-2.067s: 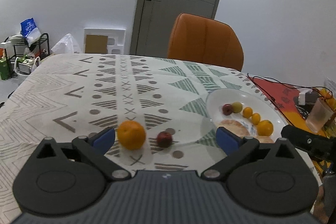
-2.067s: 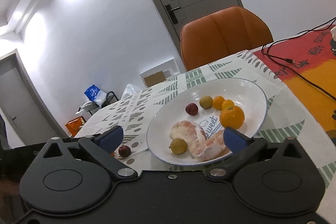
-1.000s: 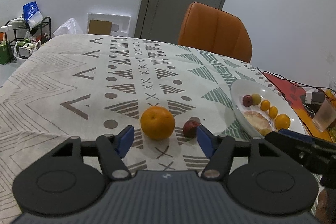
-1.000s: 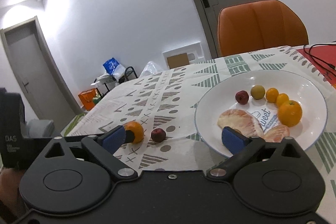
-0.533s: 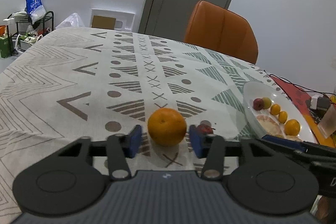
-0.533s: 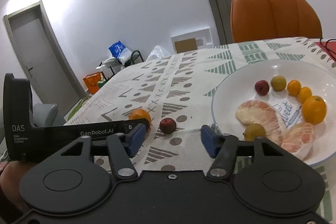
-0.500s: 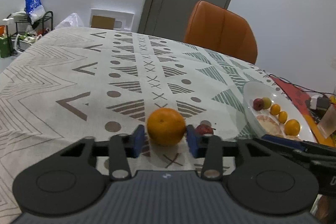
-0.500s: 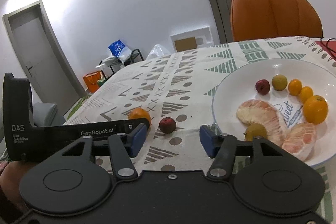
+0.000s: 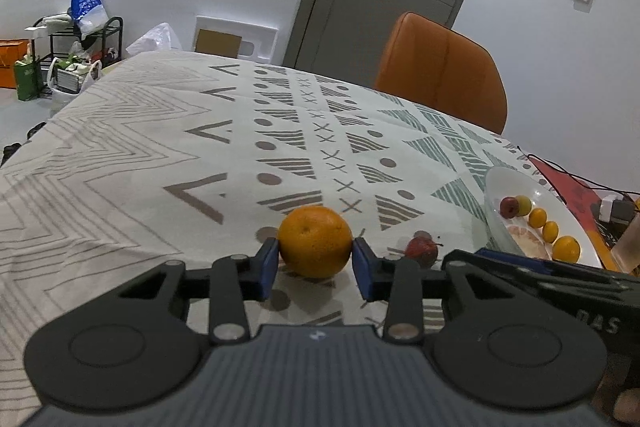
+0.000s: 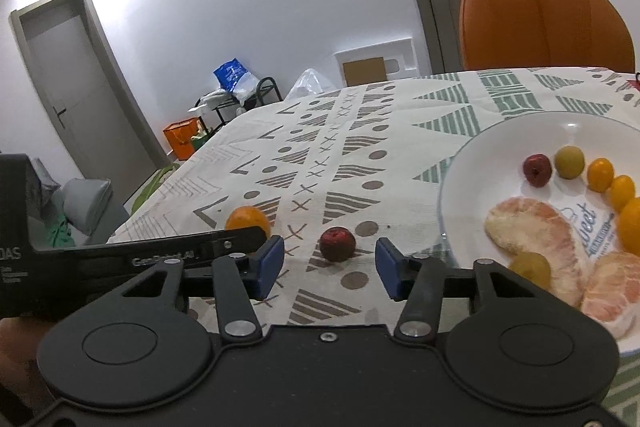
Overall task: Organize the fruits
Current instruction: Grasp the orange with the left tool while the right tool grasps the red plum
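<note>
Since a second ago, my left hand-held gripper [image 9: 315, 263] closed onto the orange [image 9: 315, 241], gripping its widest part. My right hand-held gripper [image 10: 329, 269], half-open, brackets the red fruit [image 10: 337, 243] ahead.

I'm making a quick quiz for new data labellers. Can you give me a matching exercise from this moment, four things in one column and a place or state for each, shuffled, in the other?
Things
1. orange
2. small red fruit
3. peeled citrus halves
4. orange chair

Places or states
A. lying in the white plate
B. standing behind the far edge of the table
C. gripped between the jaws of the left gripper
D. on the tablecloth, in front of the open jaws of the right gripper

Pairs: 1-C, 2-D, 3-A, 4-B
</note>
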A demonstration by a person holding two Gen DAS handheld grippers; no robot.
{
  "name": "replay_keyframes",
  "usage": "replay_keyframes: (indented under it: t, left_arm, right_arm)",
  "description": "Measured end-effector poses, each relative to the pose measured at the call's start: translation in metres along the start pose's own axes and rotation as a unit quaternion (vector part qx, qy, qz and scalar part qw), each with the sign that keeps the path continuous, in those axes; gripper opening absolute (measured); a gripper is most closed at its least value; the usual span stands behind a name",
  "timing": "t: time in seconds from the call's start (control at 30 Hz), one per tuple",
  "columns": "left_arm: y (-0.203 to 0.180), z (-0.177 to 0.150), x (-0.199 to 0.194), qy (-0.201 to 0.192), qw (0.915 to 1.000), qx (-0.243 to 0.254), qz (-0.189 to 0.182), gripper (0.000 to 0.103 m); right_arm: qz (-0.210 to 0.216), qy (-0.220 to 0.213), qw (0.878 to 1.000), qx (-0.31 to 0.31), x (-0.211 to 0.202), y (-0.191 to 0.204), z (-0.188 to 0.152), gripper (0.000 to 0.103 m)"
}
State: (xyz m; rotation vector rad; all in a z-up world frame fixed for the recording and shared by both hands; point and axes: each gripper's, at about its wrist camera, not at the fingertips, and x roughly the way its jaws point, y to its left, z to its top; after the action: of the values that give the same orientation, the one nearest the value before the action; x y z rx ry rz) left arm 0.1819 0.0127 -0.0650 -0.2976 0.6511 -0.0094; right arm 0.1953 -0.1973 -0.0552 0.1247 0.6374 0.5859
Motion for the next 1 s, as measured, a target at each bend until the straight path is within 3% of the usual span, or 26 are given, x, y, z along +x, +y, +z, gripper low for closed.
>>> replay_keyframes:
  t: [0.67, 0.8, 1.0]
  left_arm:
    - [0.026, -0.003, -0.025, -0.015, 0.9989, -0.017, 0.041, 0.042]
    - [0.029, -0.002, -0.021, -0.007, 0.9988, -0.021, 0.043, 0.043]
    - [0.031, -0.002, -0.02, -0.006, 0.9988, -0.021, 0.043, 0.045]
  right_arm:
    - [-0.019, 0.023, 0.999, -0.036, 0.035, 0.021, 0.007, 0.044]
    - [-0.024, 0.03, 0.998, -0.045, 0.04, 0.023, 0.005, 0.029]
    - [-0.024, 0.037, 0.998, -0.038, 0.04, 0.022, 0.003, 0.028]
